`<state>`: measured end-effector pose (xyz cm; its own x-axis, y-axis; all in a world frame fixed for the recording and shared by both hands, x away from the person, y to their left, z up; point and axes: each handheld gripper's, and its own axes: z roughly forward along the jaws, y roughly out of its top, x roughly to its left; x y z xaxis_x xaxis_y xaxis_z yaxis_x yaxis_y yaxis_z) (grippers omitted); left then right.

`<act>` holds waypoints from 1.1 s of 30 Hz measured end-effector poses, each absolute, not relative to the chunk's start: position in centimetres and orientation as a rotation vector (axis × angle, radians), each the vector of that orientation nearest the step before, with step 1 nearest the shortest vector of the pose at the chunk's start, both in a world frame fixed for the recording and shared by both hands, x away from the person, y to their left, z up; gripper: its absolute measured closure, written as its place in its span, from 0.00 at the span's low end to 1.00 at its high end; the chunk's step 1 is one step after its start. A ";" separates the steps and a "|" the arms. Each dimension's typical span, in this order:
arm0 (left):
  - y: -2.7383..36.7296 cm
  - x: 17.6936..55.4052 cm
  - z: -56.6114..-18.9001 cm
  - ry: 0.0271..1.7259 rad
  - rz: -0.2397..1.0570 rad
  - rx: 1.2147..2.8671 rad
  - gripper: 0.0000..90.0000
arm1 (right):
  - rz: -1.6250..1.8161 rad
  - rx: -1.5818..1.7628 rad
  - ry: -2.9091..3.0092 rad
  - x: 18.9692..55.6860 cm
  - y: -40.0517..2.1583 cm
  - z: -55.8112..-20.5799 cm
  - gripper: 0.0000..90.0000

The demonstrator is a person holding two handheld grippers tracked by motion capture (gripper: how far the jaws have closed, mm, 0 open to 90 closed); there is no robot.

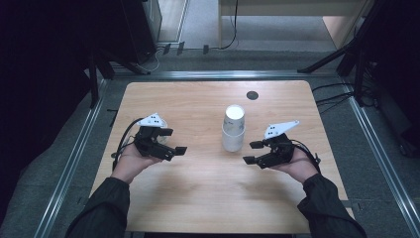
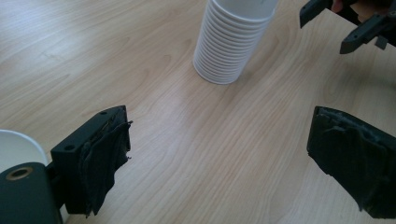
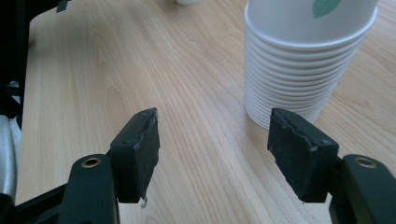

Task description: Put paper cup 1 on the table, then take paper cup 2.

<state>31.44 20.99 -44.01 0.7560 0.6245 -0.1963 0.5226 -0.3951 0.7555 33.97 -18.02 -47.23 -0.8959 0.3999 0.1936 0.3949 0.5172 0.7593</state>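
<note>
Both grippers open and empty, flanking a stack of paper cups on the table.

High view: the stack of white paper cups [image 1: 233, 128] stands upside down at centre frame on the wooden table [image 1: 198, 99]. The left gripper [image 1: 173, 141] sits at lower left, well apart from the stack, jaws spread wide with nothing between them. The right gripper [image 1: 252, 152] sits at lower right, just beside the stack's base, jaws partly apart, clear of the stack and empty. Left gripper view: a single white cup [image 2: 18, 149] shows at the lower left edge, beside the left jaw; contact cannot be determined. Right gripper view: the stack fills the upper right, above the right jaw.
</note>
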 end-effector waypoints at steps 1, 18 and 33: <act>20.8 31.3 -44.1 0.855 0.149 2.078 0.07 | 1.364 0.718 2.725 34.0 -18.0 -47.2 0.36; 19.3 29.3 -44.7 0.777 0.105 2.089 0.07 | 1.316 0.714 2.723 35.4 -18.9 -44.7 0.39; 19.3 29.2 -44.8 0.764 0.089 2.092 0.07 | 1.145 0.623 2.809 39.1 -18.0 -40.6 0.39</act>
<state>29.23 19.26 -44.80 0.8079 0.5502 -0.2111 0.4873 -0.4224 0.7643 39.06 -18.02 -40.55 -0.9181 0.3813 0.1084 0.3484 0.6457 0.6794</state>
